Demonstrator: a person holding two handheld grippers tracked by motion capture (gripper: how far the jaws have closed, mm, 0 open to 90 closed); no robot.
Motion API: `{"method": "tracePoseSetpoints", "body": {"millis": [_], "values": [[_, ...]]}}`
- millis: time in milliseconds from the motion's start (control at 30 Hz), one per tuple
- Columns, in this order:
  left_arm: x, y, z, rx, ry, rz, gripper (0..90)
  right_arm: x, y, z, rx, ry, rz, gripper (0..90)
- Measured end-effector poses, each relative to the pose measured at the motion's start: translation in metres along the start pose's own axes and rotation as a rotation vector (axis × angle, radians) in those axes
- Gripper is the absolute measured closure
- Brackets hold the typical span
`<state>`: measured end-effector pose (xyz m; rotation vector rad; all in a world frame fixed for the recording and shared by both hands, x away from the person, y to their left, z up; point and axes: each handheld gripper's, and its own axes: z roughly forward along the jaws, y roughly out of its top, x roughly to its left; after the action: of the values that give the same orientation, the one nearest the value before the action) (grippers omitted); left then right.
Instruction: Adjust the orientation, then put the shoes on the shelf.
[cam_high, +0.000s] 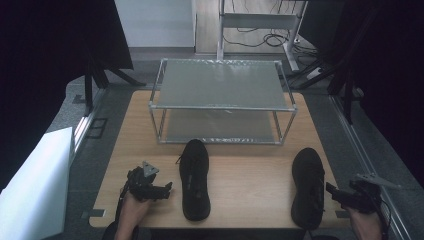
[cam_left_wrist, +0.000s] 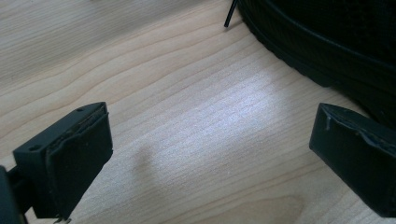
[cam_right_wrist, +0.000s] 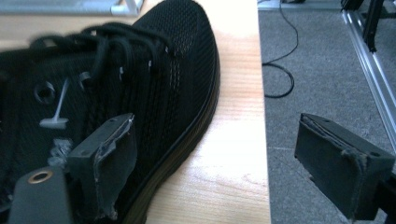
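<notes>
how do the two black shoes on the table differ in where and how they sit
The left shoe lies near the table's middle, toe close to the metal rack; the right shoe sits at the table's right edge, farther from the rack. The left gripper is beside the left shoe with nothing between its jaws; the right gripper reaches the right shoe's side. Both are black, laced, toes pointing to the rack.

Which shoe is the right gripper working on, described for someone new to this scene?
Start at the metal shelf rack on the wooden table. Two black shoes lie in front of it. It is the right shoe, beside the table's right edge, unlike the middle shoe.
</notes>
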<state>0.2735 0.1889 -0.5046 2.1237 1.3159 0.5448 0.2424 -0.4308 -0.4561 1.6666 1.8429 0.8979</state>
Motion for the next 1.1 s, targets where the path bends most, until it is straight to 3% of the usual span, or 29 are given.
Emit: {"method": "tracePoseSetpoints", "body": {"millis": [167,367,633,733,1033,1100], "values": [[0.000,0.001,-0.002,-0.009,-0.007,-0.014,0.0,0.001,0.001,-0.006,-0.019,0.030,0.008,12.3],[-0.003,0.006,-0.008,-0.041,-0.027,-0.035,0.0,0.010,0.005,-0.013,-0.047,0.111,0.019,10.3],[-0.012,0.025,-0.022,-0.113,-0.076,-0.059,2.1,0.022,0.007,-0.003,-0.020,0.151,0.007,8.6],[-0.023,0.037,-0.027,-0.140,-0.117,-0.055,3.3,0.027,0.007,0.006,0.006,0.156,-0.001,8.1],[-0.044,0.053,-0.017,-0.123,-0.170,-0.027,3.2,0.028,0.006,0.023,0.053,0.182,0.012,6.4],[-0.047,0.055,-0.016,-0.119,-0.179,-0.027,3.1,0.031,0.006,0.031,0.077,0.176,-0.004,5.7]]}}
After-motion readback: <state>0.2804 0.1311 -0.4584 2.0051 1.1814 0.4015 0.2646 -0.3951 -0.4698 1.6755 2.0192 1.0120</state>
